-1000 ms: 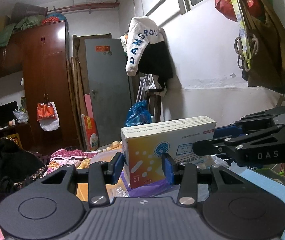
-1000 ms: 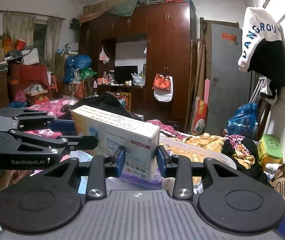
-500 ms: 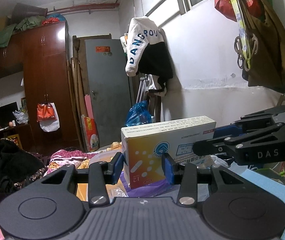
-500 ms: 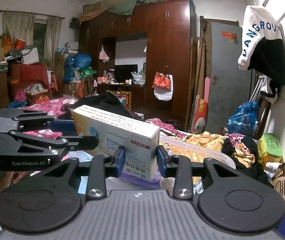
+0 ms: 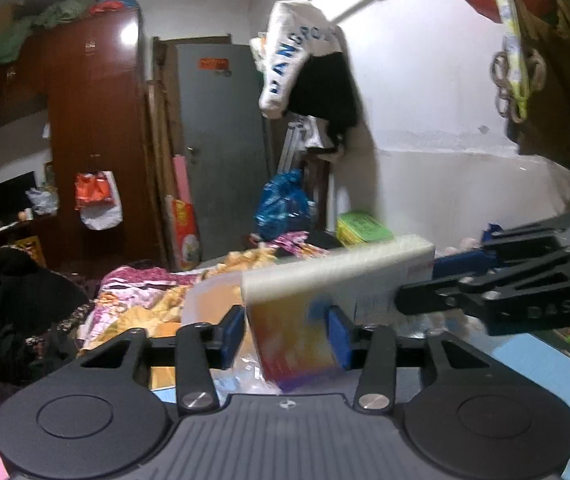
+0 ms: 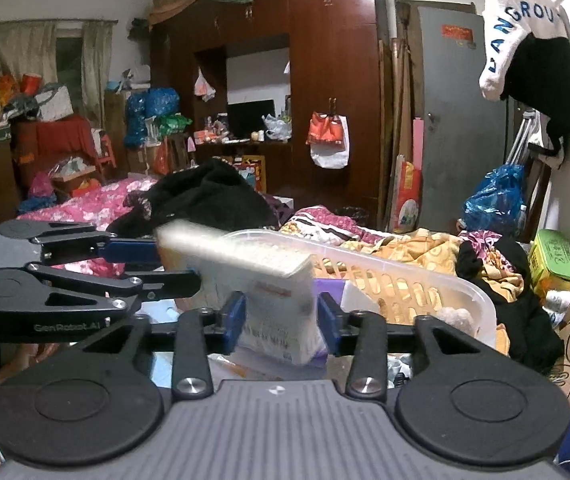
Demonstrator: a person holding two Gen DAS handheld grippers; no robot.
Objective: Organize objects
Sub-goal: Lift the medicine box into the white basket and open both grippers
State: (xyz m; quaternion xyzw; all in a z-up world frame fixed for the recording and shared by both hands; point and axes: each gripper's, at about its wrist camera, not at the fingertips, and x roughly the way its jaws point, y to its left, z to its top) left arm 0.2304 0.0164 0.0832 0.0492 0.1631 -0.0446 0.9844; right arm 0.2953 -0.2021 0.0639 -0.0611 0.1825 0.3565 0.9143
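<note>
Between the blue pads of our left claw [image 5: 287, 334] sits one end of a blurred medicine box [image 5: 337, 292]; a gap shows beside the left pad, so we cannot tell whether the claw clamps it. Our right claw [image 6: 281, 322] frames the other end of the box [image 6: 273, 300], with gaps at both pads, so it stands apart. The box's print is too smeared to read. Each claw's side reads "DAS" and "GenRobot.AI". Just behind the box lies a translucent plastic basket [image 6: 437, 284] on the cluttered bed [image 6: 97, 204]. On the wall hangs a white garment [image 5: 297, 56] lettered "DANGROU", beside a grey door [image 6: 457, 120] and brown wardrobe [image 6: 333, 60].
</note>
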